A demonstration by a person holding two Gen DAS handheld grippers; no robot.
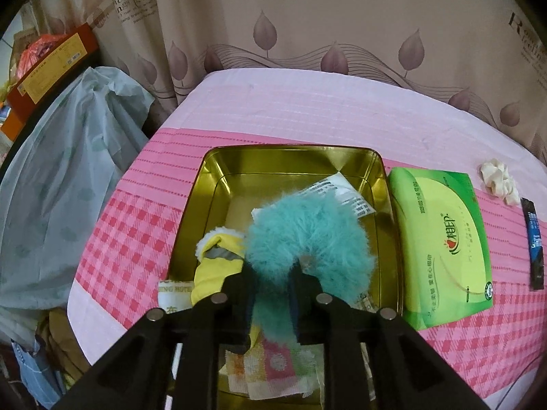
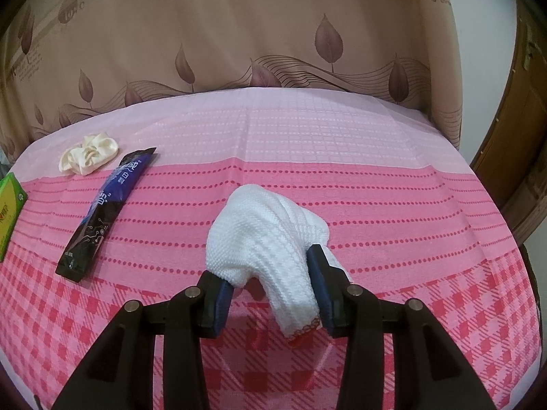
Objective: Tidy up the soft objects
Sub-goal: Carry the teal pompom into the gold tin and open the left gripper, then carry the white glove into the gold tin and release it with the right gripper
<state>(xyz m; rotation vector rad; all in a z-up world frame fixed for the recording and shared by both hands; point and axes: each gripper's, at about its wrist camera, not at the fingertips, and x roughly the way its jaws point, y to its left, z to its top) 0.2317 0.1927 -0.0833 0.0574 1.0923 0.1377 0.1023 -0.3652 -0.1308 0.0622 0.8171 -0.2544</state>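
Over the gold tin [image 1: 218, 184] on the pink checked table [image 1: 136, 225], the left gripper [image 1: 271, 294] points steeply down with a fluffy teal scrunchie [image 1: 304, 235] between its jaws; the jaws stand narrow, and whether the pads press on the fur or have let go cannot be told. The scrunchie's far loop rests inside the tin on a white printed packet [image 1: 345, 191], beside a yellow cloth item [image 1: 218, 259], with a patterned towel [image 1: 273, 365] at the tin's near end. Just right of the tin lies a green tissue pack [image 1: 444, 242], then a cream scrunchie [image 1: 497, 179] and a dark sachet [image 1: 533, 246] farther right. Well apart to the right, the right gripper [image 2: 270, 294] holds a white knitted glove [image 2: 270, 235], its jaws closed partway on the bunched fabric, the red-trimmed cuff hanging near the right pad above the tablecloth.
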